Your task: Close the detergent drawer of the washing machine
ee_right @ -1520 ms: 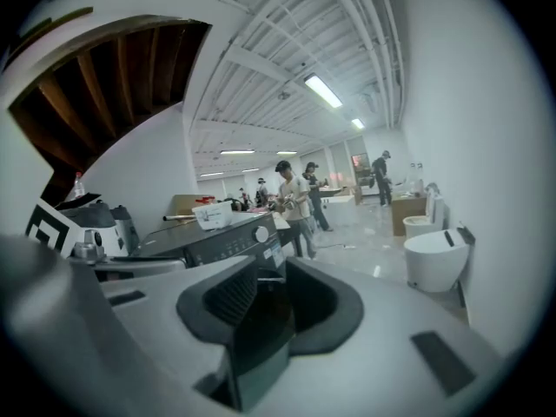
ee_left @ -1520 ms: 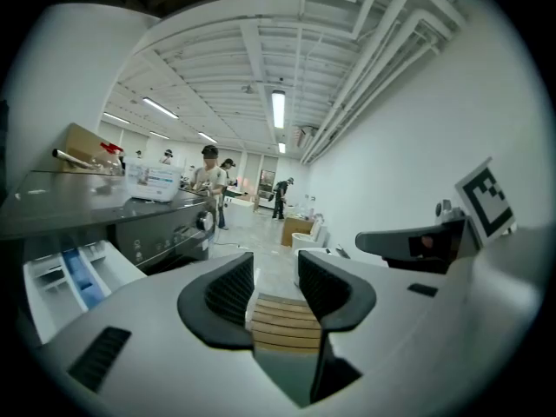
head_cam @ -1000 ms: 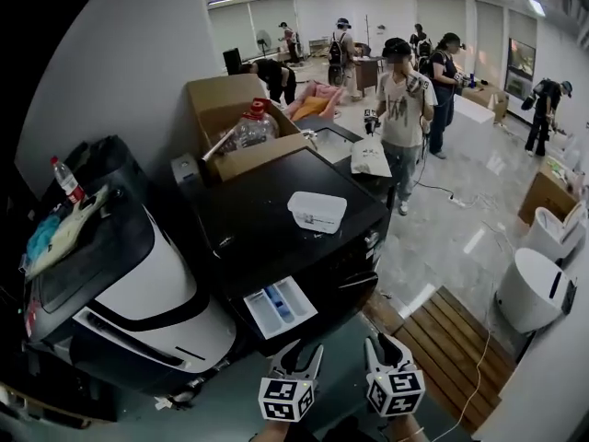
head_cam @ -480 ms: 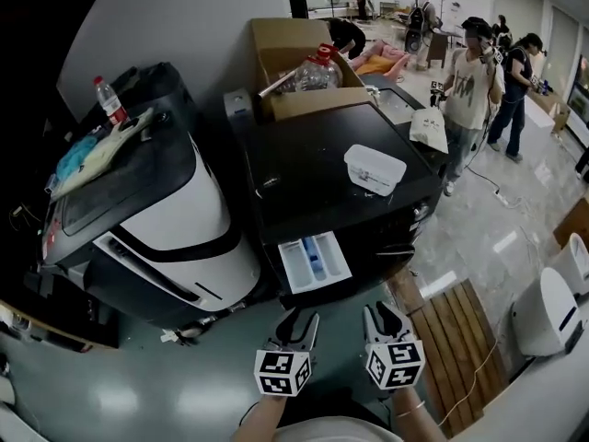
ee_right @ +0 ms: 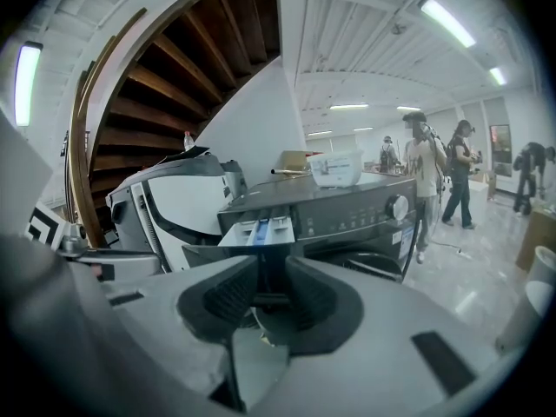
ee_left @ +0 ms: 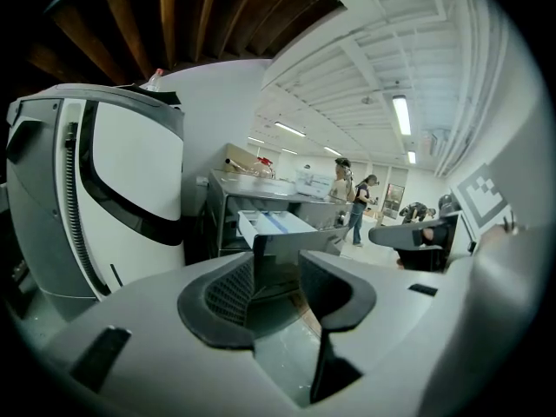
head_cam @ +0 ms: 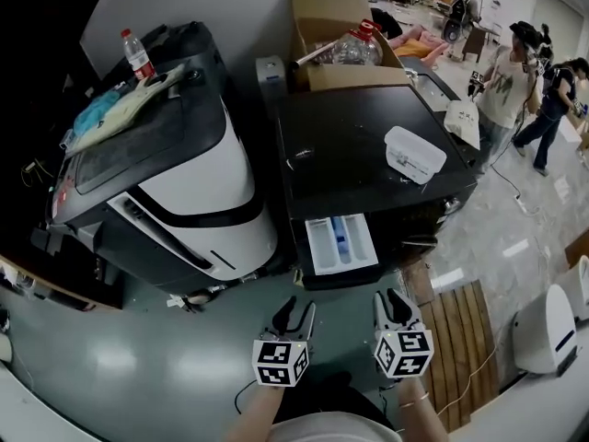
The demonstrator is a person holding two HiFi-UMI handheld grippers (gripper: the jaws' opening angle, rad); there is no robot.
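The black washing machine (head_cam: pixel 368 155) stands in the middle of the head view. Its white detergent drawer (head_cam: pixel 340 244) with a blue insert is pulled out of the upper left of the front. Both grippers hang below the drawer, apart from it. My left gripper (head_cam: pixel 296 313) is open and empty, just left of the drawer's line. My right gripper (head_cam: pixel 391 302) is open and empty, to the drawer's right. In the left gripper view the drawer (ee_left: pixel 274 226) shows beyond the left gripper (ee_left: pixel 276 276). In the right gripper view the drawer (ee_right: pixel 256 230) sits straight ahead of the right gripper (ee_right: pixel 271 289).
A white-and-black machine (head_cam: pixel 184 182) stands tight against the washer's left, with a bottle (head_cam: pixel 138 53) on top. A clear plastic box (head_cam: pixel 416 153) rests on the washer, a cardboard box (head_cam: pixel 340 35) behind it. A wooden pallet (head_cam: pixel 460 339) lies at right. People stand at back right.
The head view has swung, so the washer and drawer now sit higher and further right. Both grippers stay low in the view, open and empty. The drawer is still pulled out.
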